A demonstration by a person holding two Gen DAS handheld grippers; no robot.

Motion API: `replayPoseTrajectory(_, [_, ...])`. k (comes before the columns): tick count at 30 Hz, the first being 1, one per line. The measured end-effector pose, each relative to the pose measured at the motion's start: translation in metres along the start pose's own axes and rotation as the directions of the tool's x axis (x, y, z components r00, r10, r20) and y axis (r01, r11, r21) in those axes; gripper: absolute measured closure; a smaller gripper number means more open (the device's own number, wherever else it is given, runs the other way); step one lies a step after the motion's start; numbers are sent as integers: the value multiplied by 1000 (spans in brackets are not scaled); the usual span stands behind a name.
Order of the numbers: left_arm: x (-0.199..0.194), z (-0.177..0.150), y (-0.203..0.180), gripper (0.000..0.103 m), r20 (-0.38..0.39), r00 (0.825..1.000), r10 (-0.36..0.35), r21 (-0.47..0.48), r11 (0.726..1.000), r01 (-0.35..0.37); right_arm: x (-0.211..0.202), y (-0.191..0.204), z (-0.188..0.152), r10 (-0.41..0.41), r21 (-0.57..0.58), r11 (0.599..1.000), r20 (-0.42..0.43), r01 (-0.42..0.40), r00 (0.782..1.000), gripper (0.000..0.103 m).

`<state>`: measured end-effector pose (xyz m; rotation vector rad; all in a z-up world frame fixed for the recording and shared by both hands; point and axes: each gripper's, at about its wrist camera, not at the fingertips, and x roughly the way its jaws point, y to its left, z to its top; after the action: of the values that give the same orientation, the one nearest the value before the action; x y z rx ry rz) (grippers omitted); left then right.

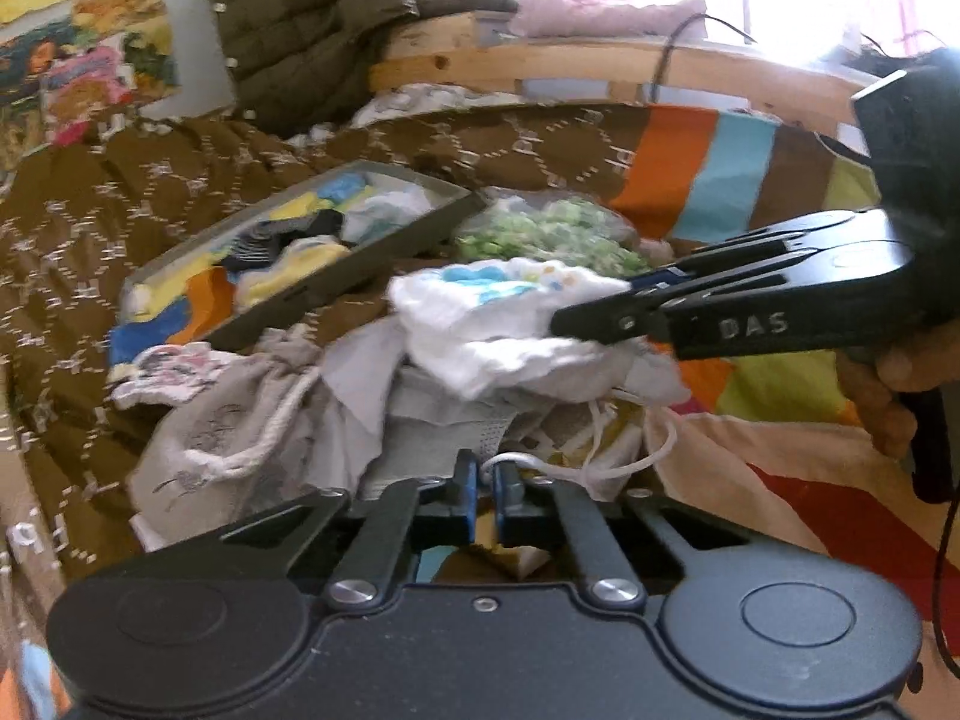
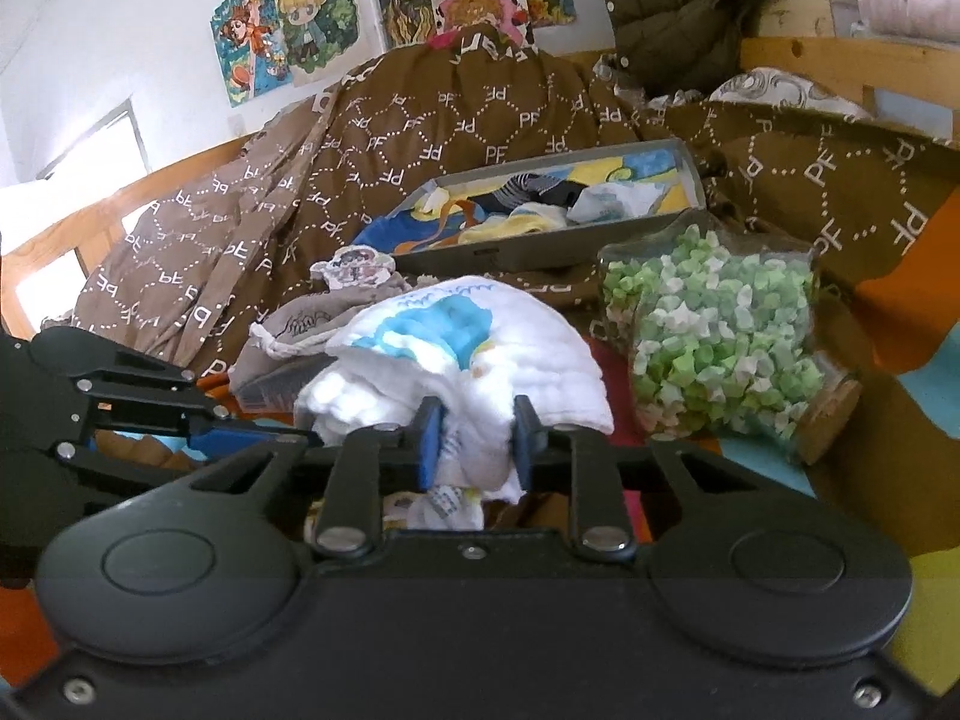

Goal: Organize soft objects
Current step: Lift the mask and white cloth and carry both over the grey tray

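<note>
My right gripper (image 2: 474, 438) is shut on a bunched white cloth with blue print (image 2: 456, 348), held above a grey drawstring bag (image 2: 312, 330). In the left wrist view the same cloth (image 1: 498, 312) hangs from the right gripper (image 1: 564, 321), which comes in from the right. My left gripper (image 1: 487, 480) is shut on a thin white cord (image 1: 576, 468) at the mouth of the grey drawstring bag (image 1: 240, 420). A grey box (image 2: 558, 204) filled with folded socks and cloths sits behind on the brown blanket; it also shows in the left wrist view (image 1: 300, 240).
A clear bag of green and white paper stars (image 2: 720, 336) lies to the right of the cloth. A brown patterned quilt (image 2: 360, 150) is heaped behind. A wooden bed frame (image 1: 600, 66) and a dark green jacket (image 1: 312, 18) stand at the back.
</note>
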<state>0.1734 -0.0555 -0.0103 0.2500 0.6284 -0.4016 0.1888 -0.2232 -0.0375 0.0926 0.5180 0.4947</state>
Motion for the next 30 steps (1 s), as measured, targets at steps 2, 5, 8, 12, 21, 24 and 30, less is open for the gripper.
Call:
replayPoseTrajectory(2, [-5, 0, 1, 101, 11, 1000, 19, -22, 1000, -19, -5, 1, 2, -6, -4, 1000, 20, 7, 1000, 91])
replayPoseTrajectory(5, [-16, 0, 2, 102, 31, 999, 38, -57, 998, -37, -15, 4, 7, -17, -14, 1000, 59, 18, 998, 92])
replayPoseTrajectory(8, [-24, 2, 5, 102, 37, 999, 28, -119, 993, -23, -25, 6, 11, -37, -27, 999, 94, 39, 995, 93])
replayPoseTrajectory(12, [-34, 5, 12, 103, 49, 999, 1, -238, 971, 11, -39, 7, 15, -63, -32, 997, 126, 68, 990, 93])
replayPoseTrajectory(21, [-59, 15, 20, 103, 124, 992, -13, -371, 927, 58, -66, 3, 20, -115, -23, 992, 185, 121, 976, 93])
replayPoseTrajectory(24, [-65, 21, 22, 103, 151, 988, -9, -387, 920, 67, -74, 3, 22, -127, -16, 991, 211, 133, 969, 93])
replayPoseTrajectory(30, [-68, 36, 34, 103, 190, 982, 13, -419, 905, 69, -86, 2, 31, -137, -8, 990, 264, 144, 955, 93])
